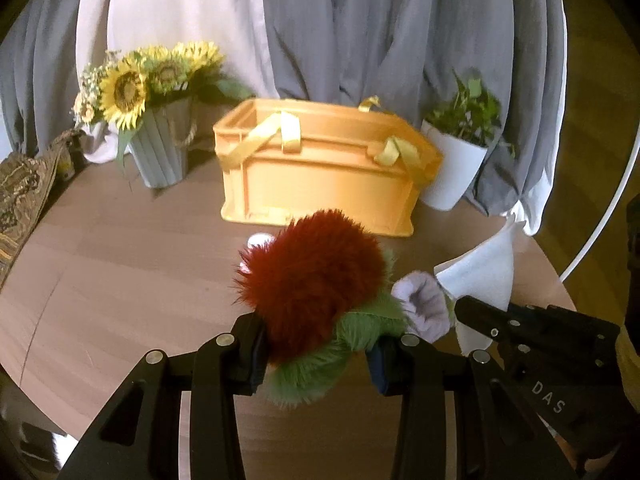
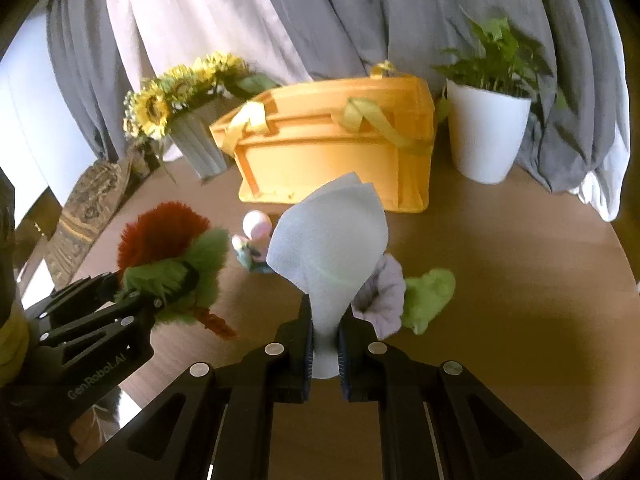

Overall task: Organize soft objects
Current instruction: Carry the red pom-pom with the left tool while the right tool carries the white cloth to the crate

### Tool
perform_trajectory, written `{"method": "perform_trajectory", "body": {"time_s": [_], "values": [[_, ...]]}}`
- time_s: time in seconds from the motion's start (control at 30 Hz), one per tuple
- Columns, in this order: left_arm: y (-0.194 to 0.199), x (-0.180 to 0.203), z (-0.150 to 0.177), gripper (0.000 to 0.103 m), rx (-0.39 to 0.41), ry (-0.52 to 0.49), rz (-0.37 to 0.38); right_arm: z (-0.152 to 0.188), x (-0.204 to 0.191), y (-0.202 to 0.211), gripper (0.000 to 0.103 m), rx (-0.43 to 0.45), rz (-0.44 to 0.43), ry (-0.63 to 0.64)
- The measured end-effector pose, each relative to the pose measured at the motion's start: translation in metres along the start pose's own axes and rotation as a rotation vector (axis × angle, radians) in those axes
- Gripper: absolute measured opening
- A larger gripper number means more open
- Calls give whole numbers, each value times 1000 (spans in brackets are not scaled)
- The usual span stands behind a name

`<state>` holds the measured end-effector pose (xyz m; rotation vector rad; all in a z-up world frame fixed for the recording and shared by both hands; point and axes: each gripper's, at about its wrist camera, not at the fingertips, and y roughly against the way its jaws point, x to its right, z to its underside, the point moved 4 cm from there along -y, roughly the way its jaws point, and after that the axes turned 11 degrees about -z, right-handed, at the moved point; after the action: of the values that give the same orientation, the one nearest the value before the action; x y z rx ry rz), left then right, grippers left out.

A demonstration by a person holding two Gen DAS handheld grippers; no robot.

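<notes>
My left gripper [image 1: 318,350] is shut on a furry red and green plush toy [image 1: 312,276] and holds it above the table; it also shows in the right wrist view [image 2: 168,264]. My right gripper [image 2: 325,338] is shut on a white cloth [image 2: 332,240] that stands up between the fingers; the cloth also shows in the left wrist view [image 1: 480,272]. An orange plastic crate [image 1: 320,168] with yellow ribbon handles stands behind, also in the right wrist view [image 2: 332,152]. On the table lie a lilac cloth [image 2: 382,296], a green furry piece [image 2: 430,294] and a small pastel plush [image 2: 254,240].
A round wooden table [image 1: 120,264] bears everything. A grey pot of sunflowers [image 1: 160,148] stands left of the crate, a white pot with a green plant [image 1: 456,168] to its right. Grey and white curtains [image 1: 360,32] hang behind. A patterned cushion [image 1: 20,192] lies at the far left.
</notes>
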<state>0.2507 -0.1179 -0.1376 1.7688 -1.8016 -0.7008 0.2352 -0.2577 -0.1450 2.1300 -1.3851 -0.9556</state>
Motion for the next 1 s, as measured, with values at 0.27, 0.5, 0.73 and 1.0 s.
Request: {"method": "perform_trajectory", "body": {"time_s": [0.27,0.5,0.73,1.0], "values": [[14,-5,-28,40,71,7,-8,-22,-7,10,12,56,-14,11],[18,-13,-54,40,109,8,15,-46,-15,18,12,118,3,11],[24,-16,-85,40,150,-20,54,-73,-25,24,12,177,26,11],[27,-19,-122,40,213,-48,104,-103,-30,27,12,250,62,0]]}}
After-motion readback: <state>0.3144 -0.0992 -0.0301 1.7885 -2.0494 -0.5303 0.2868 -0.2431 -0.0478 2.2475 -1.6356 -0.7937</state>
